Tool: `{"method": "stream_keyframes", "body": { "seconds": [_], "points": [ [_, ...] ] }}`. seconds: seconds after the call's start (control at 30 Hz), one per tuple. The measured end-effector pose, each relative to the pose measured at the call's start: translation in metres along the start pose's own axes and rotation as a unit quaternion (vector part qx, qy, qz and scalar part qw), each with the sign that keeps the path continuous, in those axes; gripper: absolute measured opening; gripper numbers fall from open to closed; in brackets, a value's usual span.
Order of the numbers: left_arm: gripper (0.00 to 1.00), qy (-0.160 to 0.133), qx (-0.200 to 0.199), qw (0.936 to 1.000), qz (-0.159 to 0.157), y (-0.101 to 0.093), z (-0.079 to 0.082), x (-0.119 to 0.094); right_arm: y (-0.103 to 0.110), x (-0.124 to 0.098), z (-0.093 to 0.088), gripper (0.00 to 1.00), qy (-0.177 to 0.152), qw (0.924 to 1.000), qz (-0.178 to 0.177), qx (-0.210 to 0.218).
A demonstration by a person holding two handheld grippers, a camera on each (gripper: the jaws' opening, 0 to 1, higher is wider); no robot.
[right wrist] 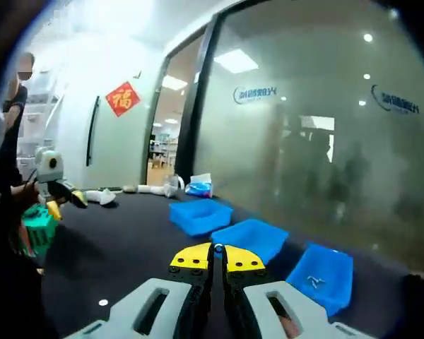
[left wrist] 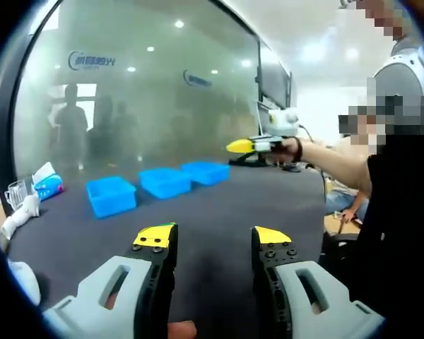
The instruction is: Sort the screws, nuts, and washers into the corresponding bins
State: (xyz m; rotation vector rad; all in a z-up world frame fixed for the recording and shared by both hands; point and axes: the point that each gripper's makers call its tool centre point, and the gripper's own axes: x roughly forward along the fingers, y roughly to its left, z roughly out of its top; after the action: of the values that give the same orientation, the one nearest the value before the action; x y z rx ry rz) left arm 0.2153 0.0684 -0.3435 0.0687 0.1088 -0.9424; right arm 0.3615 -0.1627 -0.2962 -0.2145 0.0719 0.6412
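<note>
In the left gripper view, the left claw (left wrist: 212, 241) hangs above the dark grey bench (left wrist: 219, 205) with its 2 yellow-tipped jaws standing wide apart and nothing between them. Far across the bench, 3 blue plastic bins sit in a row before a frosted glass wall (left wrist: 141, 92): the left bin (left wrist: 111, 195), the middle bin (left wrist: 165, 181) and the right bin (left wrist: 206, 171), each just beside the next. At the far left edge lie a clear plastic cup (left wrist: 15, 193) and a blue and white packet (left wrist: 48, 185). To the right, the right claw (left wrist: 242, 146) is held out over the bench, yellow tips pointing left. In the right gripper view, the right claw (right wrist: 218, 256) has its jaws closed narrow, with a small dark item (right wrist: 218, 247) pinched at the tips; what kind of part it is cannot be told. The 3 bins (right wrist: 253, 239) lie just beyond it, and something small and pale rests in the nearest bin (right wrist: 324, 275). A red diamond-shaped paper sign (right wrist: 123, 98) hangs on the white wall to the left.
</note>
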Motion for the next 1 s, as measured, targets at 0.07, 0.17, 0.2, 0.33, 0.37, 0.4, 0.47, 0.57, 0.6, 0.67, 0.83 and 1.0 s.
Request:
{"method": "stream_keyframes", "body": {
  "seconds": [0.07, 0.17, 0.2, 0.33, 0.37, 0.4, 0.47, 0.57, 0.6, 0.67, 0.83, 1.0],
  "points": [
    [0.4, -0.001, -0.001, 1.0, 0.006, 0.002, 0.0, -0.002, -0.005, 0.018, 0.001, 0.03, 0.009, 1.0, 0.002, 0.0],
    [0.4, -0.003, -0.003, 0.9999, 0.012, 0.006, -0.001, -0.005, -0.015, 0.048, -0.004, 0.03, 0.033, 0.9994, 0.006, 0.007],
    [0.4, -0.003, -0.003, 0.9999, 0.013, 0.006, -0.001, -0.006, -0.019, 0.057, -0.005, 0.03, 0.039, 0.9992, 0.006, 0.008],
    [0.4, -0.005, -0.003, 0.9998, 0.02, 0.009, -0.001, -0.009, -0.031, 0.091, -0.015, 0.03, 0.071, 0.9973, 0.007, 0.019],
    [0.4, -0.004, -0.002, 0.9997, 0.023, 0.01, -0.001, -0.01, -0.033, 0.096, -0.019, 0.03, 0.082, 0.9964, 0.006, 0.024],
    [0.4, -0.004, -0.001, 0.9997, 0.025, 0.011, -0.001, -0.01, -0.035, 0.103, -0.023, 0.03, 0.096, 0.9952, 0.003, 0.019],
    [0.4, -0.005, -0.002, 0.9995, 0.031, 0.013, -0.002, -0.012, -0.036, 0.115, -0.031, 0.03, 0.121, 0.9927, 0.004, 0.007],
    [0.4, -0.005, -0.003, 0.9994, 0.034, 0.014, -0.002, -0.014, -0.039, 0.133, -0.042, 0.03, 0.146, 0.9893, 0.0, 0.007],
    [0.4, -0.005, -0.004, 0.9994, 0.035, 0.014, -0.003, -0.014, -0.04, 0.136, -0.043, 0.03, 0.148, 0.989, -0.001, 0.001],
    [0.4, -0.005, -0.004, 0.9993, 0.036, 0.015, -0.003, -0.015, -0.042, 0.141, -0.045, 0.03, 0.152, 0.9884, -0.003, 0.005],
    [0.4, -0.004, -0.005, 0.9992, 0.039, 0.016, -0.005, -0.017, -0.037, 0.145, -0.047, 0.03, 0.153, 0.9883, -0.002, -0.003],
    [0.4, -0.006, -0.006, 0.9992, 0.039, 0.017, -0.005, -0.017, -0.032, 0.146, -0.047, 0.27, 0.148, 0.989, 0.01, -0.002]
  ]
}}
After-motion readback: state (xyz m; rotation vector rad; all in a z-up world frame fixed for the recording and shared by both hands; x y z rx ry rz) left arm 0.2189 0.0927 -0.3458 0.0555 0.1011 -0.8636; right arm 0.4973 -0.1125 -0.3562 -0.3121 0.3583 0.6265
